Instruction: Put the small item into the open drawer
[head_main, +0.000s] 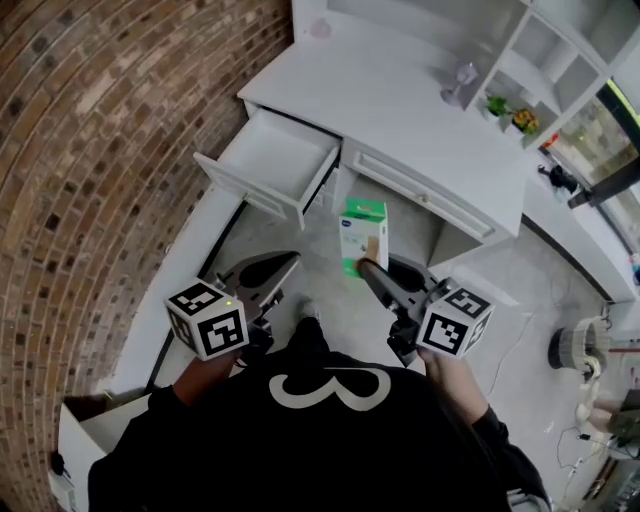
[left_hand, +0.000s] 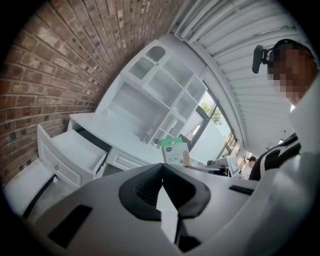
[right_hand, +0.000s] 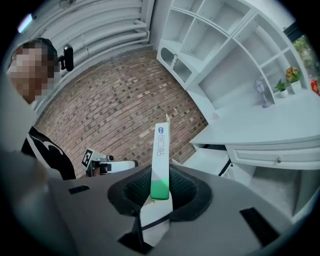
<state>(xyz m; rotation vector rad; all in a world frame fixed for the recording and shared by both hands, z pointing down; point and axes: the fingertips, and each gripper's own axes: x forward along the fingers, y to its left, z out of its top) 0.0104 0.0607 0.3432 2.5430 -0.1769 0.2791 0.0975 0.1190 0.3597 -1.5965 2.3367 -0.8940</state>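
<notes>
Green-and-white, the small box (head_main: 363, 235) is clenched upright in your right tool (head_main: 366, 268), held over the floor (head_main: 268, 235) in front of the white surface (head_main: 400, 110). Your left tool (head_main: 287, 262) is empty, its jaws pressed together. The open drawer (head_main: 275, 160) lies farther off to the left, beside the brick wall (head_main: 90, 150), apart from the box.

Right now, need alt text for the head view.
The right tongs grip a green-and-white box in front of a white desk, whose open drawer sits up and to the left of the box. The left tongs are shut and empty; a brick wall fills the left side.
</notes>
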